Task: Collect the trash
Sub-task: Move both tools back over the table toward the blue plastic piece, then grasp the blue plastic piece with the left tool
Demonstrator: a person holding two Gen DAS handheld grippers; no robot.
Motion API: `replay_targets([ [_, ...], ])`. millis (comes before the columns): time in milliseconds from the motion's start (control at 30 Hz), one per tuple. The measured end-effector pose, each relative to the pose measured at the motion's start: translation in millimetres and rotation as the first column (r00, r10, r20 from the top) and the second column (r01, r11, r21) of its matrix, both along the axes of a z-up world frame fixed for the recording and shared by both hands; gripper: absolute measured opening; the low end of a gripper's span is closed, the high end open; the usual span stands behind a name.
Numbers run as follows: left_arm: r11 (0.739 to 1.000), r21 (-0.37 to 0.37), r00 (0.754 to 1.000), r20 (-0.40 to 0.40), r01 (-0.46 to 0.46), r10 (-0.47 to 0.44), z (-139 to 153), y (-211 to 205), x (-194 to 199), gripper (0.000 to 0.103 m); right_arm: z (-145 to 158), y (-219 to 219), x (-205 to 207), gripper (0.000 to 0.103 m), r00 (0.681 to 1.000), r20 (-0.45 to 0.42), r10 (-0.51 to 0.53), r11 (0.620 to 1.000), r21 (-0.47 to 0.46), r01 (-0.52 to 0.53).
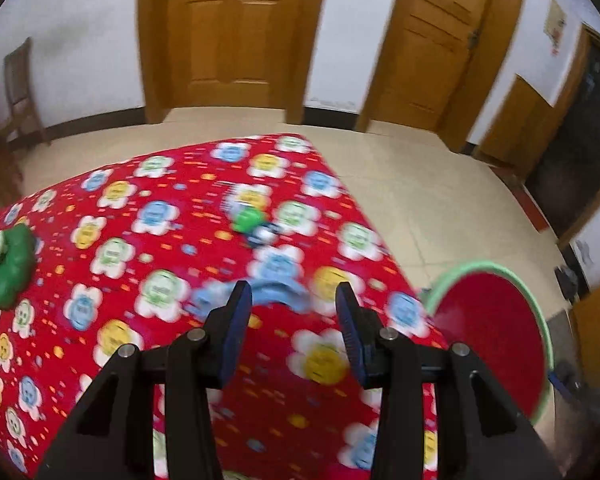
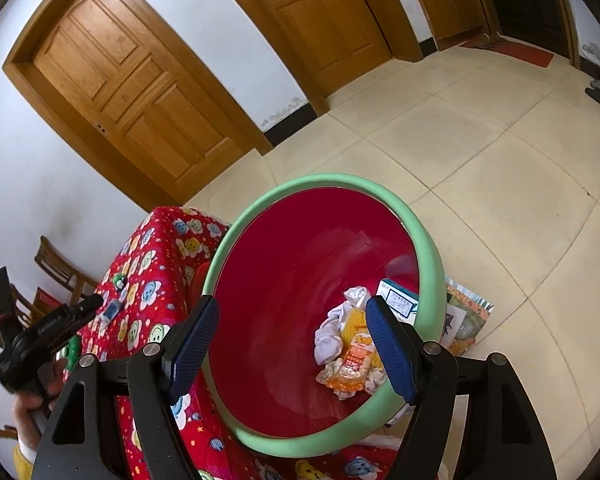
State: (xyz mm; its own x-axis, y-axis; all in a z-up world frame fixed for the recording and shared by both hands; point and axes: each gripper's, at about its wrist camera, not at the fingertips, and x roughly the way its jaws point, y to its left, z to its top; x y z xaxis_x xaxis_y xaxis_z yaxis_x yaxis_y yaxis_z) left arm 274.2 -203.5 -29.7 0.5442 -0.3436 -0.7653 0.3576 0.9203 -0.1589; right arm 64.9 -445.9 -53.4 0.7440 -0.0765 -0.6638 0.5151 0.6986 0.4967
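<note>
Left wrist view shows the left gripper [image 1: 290,306] with jaws spread apart and nothing between them, poised above a table covered in a red flower-print cloth [image 1: 112,308]. Directly ahead of the fingertips lies a pale blue scrap [image 1: 274,292], blurred, so its material cannot be determined. Further along the cloth sits a green-and-blue piece of litter [image 1: 252,222], also blurred, and a green object [image 1: 10,266] lies near the left edge. Right wrist view shows the right gripper [image 2: 292,344], likewise spread and empty, held over a red bin with a green rim [image 2: 434,264] standing beside the table corner. Inside the bin lie crumpled white tissue [image 2: 330,338], an orange snack wrapper [image 2: 356,364] and a small blue-and-white carton [image 2: 398,300]. Judgement: a deposit appears complete on the right side, and the step in hand is the left gripper's approach to the blue scrap. Next move calls for lowering until the fingers straddle the scrap, then closing firmly; a thin, flat item may slip or drag the cloth.
</note>
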Motion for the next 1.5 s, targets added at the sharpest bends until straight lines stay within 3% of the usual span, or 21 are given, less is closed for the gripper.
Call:
replay_targets([
  [300, 0.990, 0.051, 0.989, -0.060, -0.132, 0.135, -23, 28, 49, 0.043, -3, 3, 6, 0.077, 1.000, -0.016, 0.007, 1.000, -0.004, -0.007],
  [500, 0.986, 0.067, 0.983, -0.092, -0.155, 0.161, -34, 39, 50, 0.043, -3, 2, 7, 0.077, 1.000, -0.018, 0.006, 1.000, -0.004, -0.006],
  [700, 0.993, 0.066, 0.991, -0.086, -0.099, 0.104, -28, 40, 27, 0.043, -3, 2, 8, 0.077, 1.000, -0.015, 0.013, 1.000, -0.003, -0.013],
  [1000, 0.999, -0.017, 0.993, -0.117, 0.032, -0.034, -28, 33, -9, 0.043, -3, 4, 6, 0.077, 1.000, -0.011, 0.017, 1.000, -0.001, -0.017],
  [1233, 0.995, -0.070, 0.992, -0.100, 0.075, -0.082, -14, 40, -28, 0.043, -1, 5, 5, 0.077, 1.000, -0.003, 0.019, 1.000, -0.002, -0.019],
  [1500, 0.991, -0.047, 0.983, -0.129, 0.124, -0.129, -25, 43, -28, 0.043, 1, 8, 5, 0.077, 0.999, 0.001, 0.033, 0.999, 0.002, -0.033],
])
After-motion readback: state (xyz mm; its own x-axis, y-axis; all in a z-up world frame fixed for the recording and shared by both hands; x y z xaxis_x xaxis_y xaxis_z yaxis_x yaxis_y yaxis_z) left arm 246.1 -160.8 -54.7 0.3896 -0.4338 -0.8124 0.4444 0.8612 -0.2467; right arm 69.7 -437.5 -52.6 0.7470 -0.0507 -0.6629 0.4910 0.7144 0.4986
